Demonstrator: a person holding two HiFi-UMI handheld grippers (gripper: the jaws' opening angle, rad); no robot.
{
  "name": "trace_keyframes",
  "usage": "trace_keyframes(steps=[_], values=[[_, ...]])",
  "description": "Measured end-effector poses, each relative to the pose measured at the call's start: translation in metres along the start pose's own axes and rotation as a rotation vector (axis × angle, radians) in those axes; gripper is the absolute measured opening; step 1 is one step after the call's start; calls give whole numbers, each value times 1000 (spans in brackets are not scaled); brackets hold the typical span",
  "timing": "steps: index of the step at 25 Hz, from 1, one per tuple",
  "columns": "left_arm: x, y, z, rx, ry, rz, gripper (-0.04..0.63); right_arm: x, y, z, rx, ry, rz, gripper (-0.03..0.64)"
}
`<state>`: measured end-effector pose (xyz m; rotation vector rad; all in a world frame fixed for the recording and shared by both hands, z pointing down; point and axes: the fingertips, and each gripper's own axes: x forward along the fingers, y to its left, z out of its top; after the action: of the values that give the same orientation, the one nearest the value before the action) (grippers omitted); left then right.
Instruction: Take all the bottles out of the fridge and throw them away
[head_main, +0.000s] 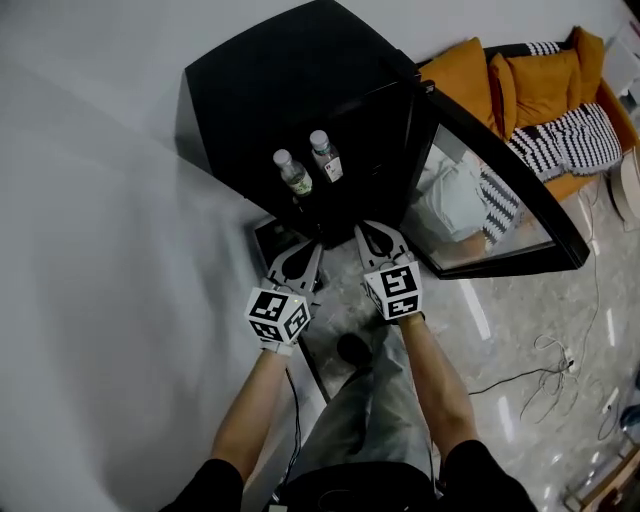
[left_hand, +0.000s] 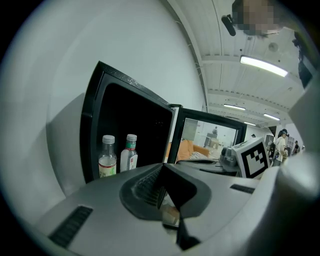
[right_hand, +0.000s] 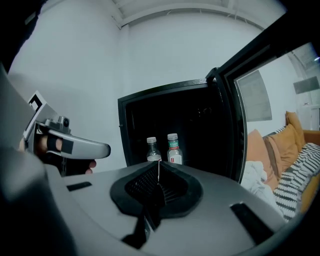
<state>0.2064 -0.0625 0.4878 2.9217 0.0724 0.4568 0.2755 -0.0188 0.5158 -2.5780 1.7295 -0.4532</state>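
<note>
A black mini fridge (head_main: 270, 90) stands against the white wall with its glass door (head_main: 510, 265) swung open to the right. Two clear bottles with white caps stand side by side inside it: one with a green label (head_main: 292, 172) (left_hand: 107, 157) (right_hand: 153, 150) and one with a red and white label (head_main: 325, 156) (left_hand: 130, 152) (right_hand: 174, 149). My left gripper (head_main: 316, 243) (left_hand: 163, 167) and right gripper (head_main: 372, 230) (right_hand: 159, 162) hover side by side just in front of the fridge opening, short of the bottles. Both are shut with nothing between their jaws.
A sofa with orange cushions (head_main: 530, 80) and a striped blanket (head_main: 560, 140) lies behind the open door. A white cloth (head_main: 455, 200) shows through the glass. Cables (head_main: 540, 370) trail over the floor at the right. The wall (head_main: 90, 250) runs along the left.
</note>
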Motion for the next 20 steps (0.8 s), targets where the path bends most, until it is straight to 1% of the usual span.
trace_keyframes(steps=[4,8,13,17,20], values=[[14,9,-16,9,11,7,2,12,-11,-23,4,5,-14,9],[33,21,-18,24,-11,18,2,31,-21,-35,-4,14,-21,20],[54,30,-19,17,-52,23,2,60,-29,-42,7,25,-3,101],[66,36,-27,24,-59,24,2,86,-37,-45,4,20,5,162],[72,47,-30,27,-58,38,2,108,-40,-46,-3,17,13,218]])
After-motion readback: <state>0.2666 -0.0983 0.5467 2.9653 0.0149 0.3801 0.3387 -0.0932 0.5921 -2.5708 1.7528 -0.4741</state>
